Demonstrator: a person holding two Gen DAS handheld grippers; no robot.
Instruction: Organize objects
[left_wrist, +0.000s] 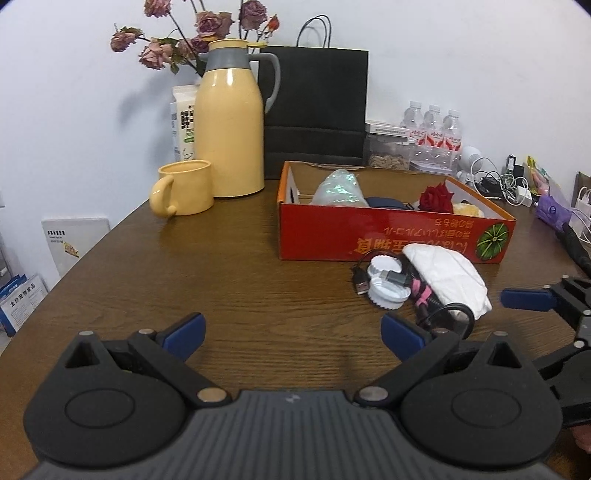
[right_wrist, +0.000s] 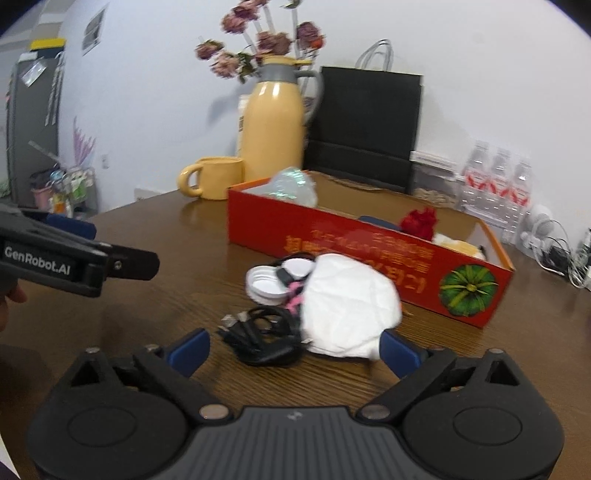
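A red cardboard box (left_wrist: 391, 236) (right_wrist: 369, 258) lies open on the brown table and holds a red rose (left_wrist: 437, 197), a shiny plastic bag (left_wrist: 338, 188) and other small items. In front of it is a pile: a white folded cloth (left_wrist: 447, 280) (right_wrist: 347, 314), white lids (left_wrist: 388, 291) (right_wrist: 264, 284) and a black coiled cable (right_wrist: 266, 339). My right gripper (right_wrist: 295, 350) is open, low over the table, with the cable coil and the cloth's edge between its fingers. My left gripper (left_wrist: 293, 332) is open over bare table left of the pile.
A yellow mug (left_wrist: 184, 192) and a yellow thermos jug (left_wrist: 231, 122) stand at the back left, a black paper bag (left_wrist: 316, 110) behind the box. Water bottles (left_wrist: 434, 133) and tangled chargers (left_wrist: 495, 182) crowd the back right. The table edge (left_wrist: 74, 266) runs along the left.
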